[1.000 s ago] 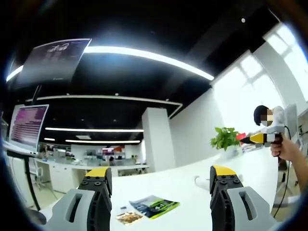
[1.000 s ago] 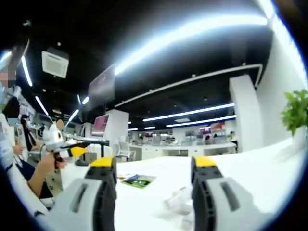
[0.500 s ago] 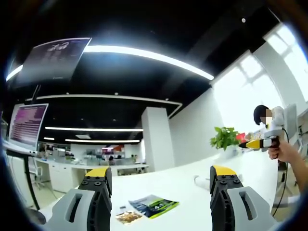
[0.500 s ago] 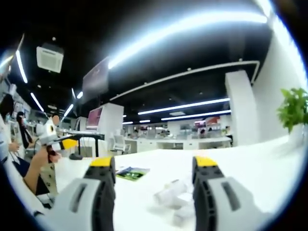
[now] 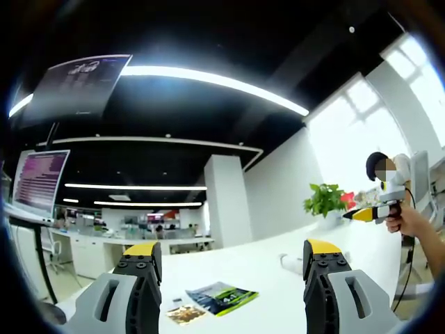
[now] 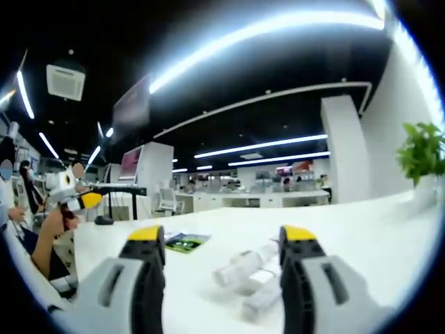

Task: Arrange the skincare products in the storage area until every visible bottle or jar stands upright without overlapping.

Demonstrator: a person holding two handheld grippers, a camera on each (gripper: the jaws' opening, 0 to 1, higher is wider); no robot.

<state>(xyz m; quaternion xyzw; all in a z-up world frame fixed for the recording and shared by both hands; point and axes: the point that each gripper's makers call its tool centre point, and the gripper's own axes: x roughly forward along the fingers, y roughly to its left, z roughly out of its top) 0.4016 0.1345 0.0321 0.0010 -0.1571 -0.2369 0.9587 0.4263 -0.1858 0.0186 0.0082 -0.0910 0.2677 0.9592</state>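
In the right gripper view, two white bottles [image 6: 245, 266] lie on their sides on the white table [image 6: 361, 236], one [image 6: 263, 300] nearer and lower, just beyond my right gripper [image 6: 224, 245], which is open and empty. The left gripper [image 6: 89, 200] shows at the far left of that view, held by a hand. In the left gripper view my left gripper [image 5: 229, 252] is open and empty above the table [image 5: 243, 268]; a white bottle [image 5: 290, 262] lies on the table beside the right jaw. The right gripper [image 5: 363, 213] appears at the far right, held by a hand.
A green leaflet [image 5: 224, 298] and a small brown card [image 5: 185, 314] lie on the table near the left gripper. A potted plant [image 5: 324, 200] stands at the table's far edge, also seen as the plant [image 6: 421, 154]. A person [image 5: 386, 174] stands beyond. Desks and monitors fill the office behind.
The right gripper view has tilted downward, bringing the lying bottles fully into sight between the jaws. In the left view the right gripper has dipped slightly. The left gripper is still.
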